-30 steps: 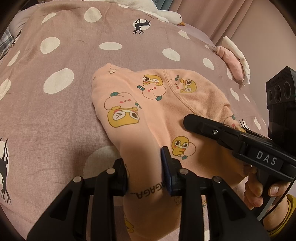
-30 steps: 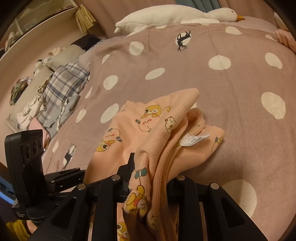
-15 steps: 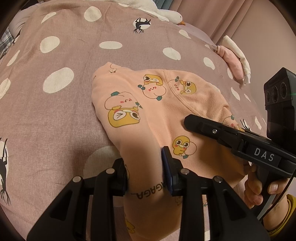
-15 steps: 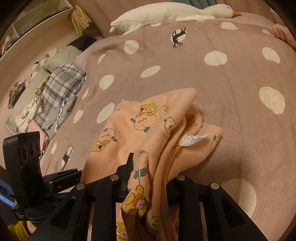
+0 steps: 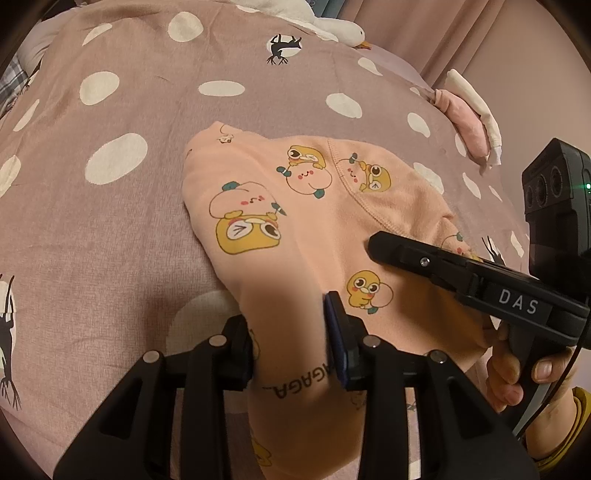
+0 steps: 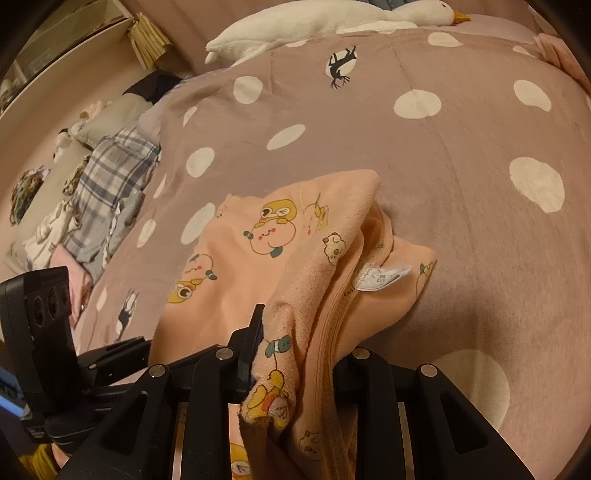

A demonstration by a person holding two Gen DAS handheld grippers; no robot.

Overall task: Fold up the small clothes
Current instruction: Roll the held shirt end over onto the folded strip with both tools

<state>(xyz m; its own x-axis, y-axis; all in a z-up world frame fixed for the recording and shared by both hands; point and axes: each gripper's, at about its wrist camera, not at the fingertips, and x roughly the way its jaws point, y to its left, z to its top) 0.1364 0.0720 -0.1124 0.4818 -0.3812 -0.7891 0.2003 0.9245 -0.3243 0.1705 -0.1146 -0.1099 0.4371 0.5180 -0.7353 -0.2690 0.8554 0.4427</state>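
Observation:
A small peach garment [image 5: 317,206] printed with cartoon ducks and peaches lies on the bed, also in the right wrist view [image 6: 258,240]. My left gripper [image 5: 290,325] is shut on its near left part, the cloth running between the fingers. My right gripper [image 6: 299,350] is shut on a bunched edge of the garment at its right side, with a white care label [image 6: 384,275] showing past it. The right gripper's body [image 5: 480,288] shows at the right in the left wrist view; the left gripper's body [image 6: 48,332] shows at the left in the right wrist view.
The bed cover [image 5: 110,229] is mauve with white dots and black deer prints. A white goose plush [image 6: 314,26] lies at the far edge. Folded pink and white clothes [image 5: 469,118] sit at the right edge. Plaid cloth and pillows [image 6: 107,177] lie to the left.
Both grippers keep their hold on the garment. The views have shifted slightly; the right gripper has edged a little forward and up with the cloth.

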